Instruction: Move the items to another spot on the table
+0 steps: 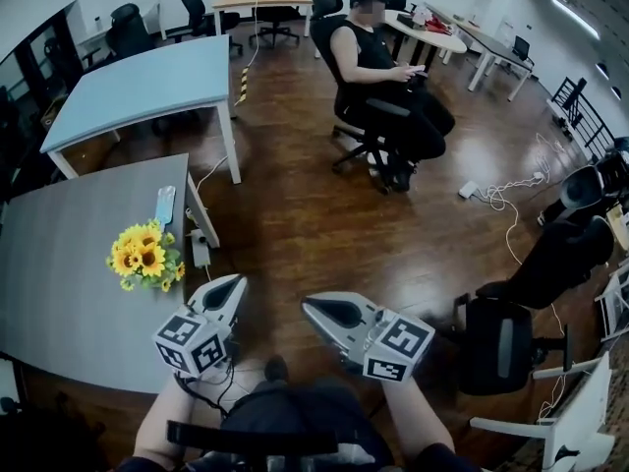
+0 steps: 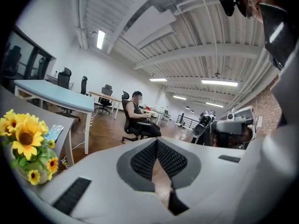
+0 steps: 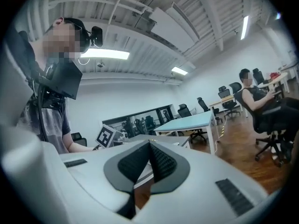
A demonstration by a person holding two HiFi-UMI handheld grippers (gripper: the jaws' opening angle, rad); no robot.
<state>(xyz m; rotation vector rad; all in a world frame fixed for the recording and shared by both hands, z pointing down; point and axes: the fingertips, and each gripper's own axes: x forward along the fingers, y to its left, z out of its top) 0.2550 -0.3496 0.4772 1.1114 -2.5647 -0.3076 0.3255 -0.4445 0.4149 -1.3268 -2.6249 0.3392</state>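
Observation:
A bunch of sunflowers [image 1: 145, 256] lies near the right edge of the grey table [image 1: 59, 264], with a flat light-blue packet [image 1: 164, 205] just beyond it. Both show at the left of the left gripper view, the sunflowers [image 2: 25, 139] in front of the packet [image 2: 53, 132]. My left gripper [image 1: 233, 288] hangs over the floor just right of the table, shut and empty. My right gripper [image 1: 313, 308] is beside it, also shut with nothing held. The pads meet in both gripper views, on the left gripper [image 2: 156, 143] and on the right gripper [image 3: 149, 146].
A person sits on an office chair [image 1: 378, 77] across the wooden floor. A light-blue table [image 1: 138, 82] stands behind the grey one. A black chair [image 1: 521, 332] is close on the right. Cables [image 1: 506, 200] trail on the floor, and a power strip [image 1: 200, 252] hangs by the table leg.

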